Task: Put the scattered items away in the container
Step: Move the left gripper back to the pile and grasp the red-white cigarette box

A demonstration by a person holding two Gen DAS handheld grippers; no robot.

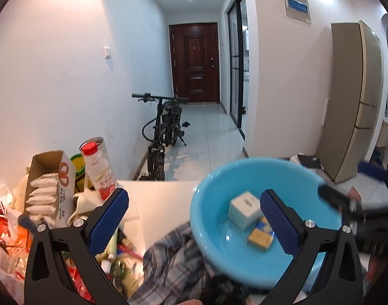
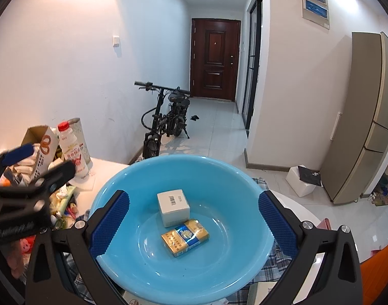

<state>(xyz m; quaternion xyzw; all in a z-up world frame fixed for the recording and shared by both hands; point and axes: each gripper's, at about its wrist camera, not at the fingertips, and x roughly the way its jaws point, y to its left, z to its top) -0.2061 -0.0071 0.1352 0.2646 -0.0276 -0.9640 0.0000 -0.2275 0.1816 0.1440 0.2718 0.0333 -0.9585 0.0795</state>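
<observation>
With jaws spread, both grippers point(image 2: 194, 219) hover over the blue basin point(image 2: 122, 178).

Basin point(image 2: 183, 274) sky blue, plain. Small box point(image 2: 173, 207) white, black barcode on top. Packet point(image 2: 185, 237) gold with blue panel. Cloth point(image 1: 168, 261) blue-grey-white plaid. Left gripper point(image 1: 194, 225) black frame, blue dimpled pads point(image 1: 108, 219); right gripper point(image 2: 194, 225) same. Bottle point(image 1: 101, 170) white, red cap, red label. Desk point(image 1: 158, 195) white. Door point(image 2: 214, 58) dark reddish brown. Bicycle point(image 2: 166, 119) black.
</observation>
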